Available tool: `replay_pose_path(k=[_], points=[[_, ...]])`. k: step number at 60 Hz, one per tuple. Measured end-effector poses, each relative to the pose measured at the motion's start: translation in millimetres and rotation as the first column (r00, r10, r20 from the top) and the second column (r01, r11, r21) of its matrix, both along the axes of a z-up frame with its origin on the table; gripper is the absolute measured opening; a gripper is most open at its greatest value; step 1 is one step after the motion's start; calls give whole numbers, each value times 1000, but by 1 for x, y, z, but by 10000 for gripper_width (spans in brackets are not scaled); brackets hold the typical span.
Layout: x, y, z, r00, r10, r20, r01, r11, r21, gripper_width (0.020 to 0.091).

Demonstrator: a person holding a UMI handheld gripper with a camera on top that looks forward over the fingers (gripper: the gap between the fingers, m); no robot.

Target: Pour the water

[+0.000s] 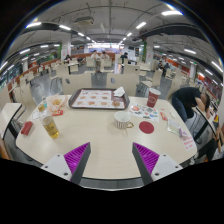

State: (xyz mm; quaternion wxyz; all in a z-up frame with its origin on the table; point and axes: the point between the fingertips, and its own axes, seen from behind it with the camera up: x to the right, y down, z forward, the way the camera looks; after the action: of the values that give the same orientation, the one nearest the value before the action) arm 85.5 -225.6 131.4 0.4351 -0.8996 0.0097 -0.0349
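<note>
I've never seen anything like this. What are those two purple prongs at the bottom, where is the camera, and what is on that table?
There is no robot here: a person carries a handheld gripper with a wide-angle camera riding on it, looking forward along its two fingers. The purple patches are pads on the fingers. The fingers are open and hold nothing. Beyond them is a pale round table in what looks like a canteen. On it are a white mug, a red coaster, a dark red cup, a tray and a yellowish cup. A person sits at the far side.

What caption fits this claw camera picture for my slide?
Open claw hovers over a table with a white cup, red cup and tray.
</note>
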Motion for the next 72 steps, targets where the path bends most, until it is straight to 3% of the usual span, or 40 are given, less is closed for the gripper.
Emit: replay_pose_path(k=[18,34,44,57,62,71,72], points=[[-26,-19,-20,1000,-21,21,22,999,-43,846],[-154,-24,-45,997,54,-56,-55,998,-27,854],[-237,25,-42,992,97,-86,-90,992,87,854],[-273,113,-57,994,42,-102,-21,980,199,831],[-274,139,-67,996,18,-86,1,976,218,790],[-269,159,-83,996,-18,-85,38,971,235,507],[-269,160,-82,997,-20,-79,38,970,240,505]])
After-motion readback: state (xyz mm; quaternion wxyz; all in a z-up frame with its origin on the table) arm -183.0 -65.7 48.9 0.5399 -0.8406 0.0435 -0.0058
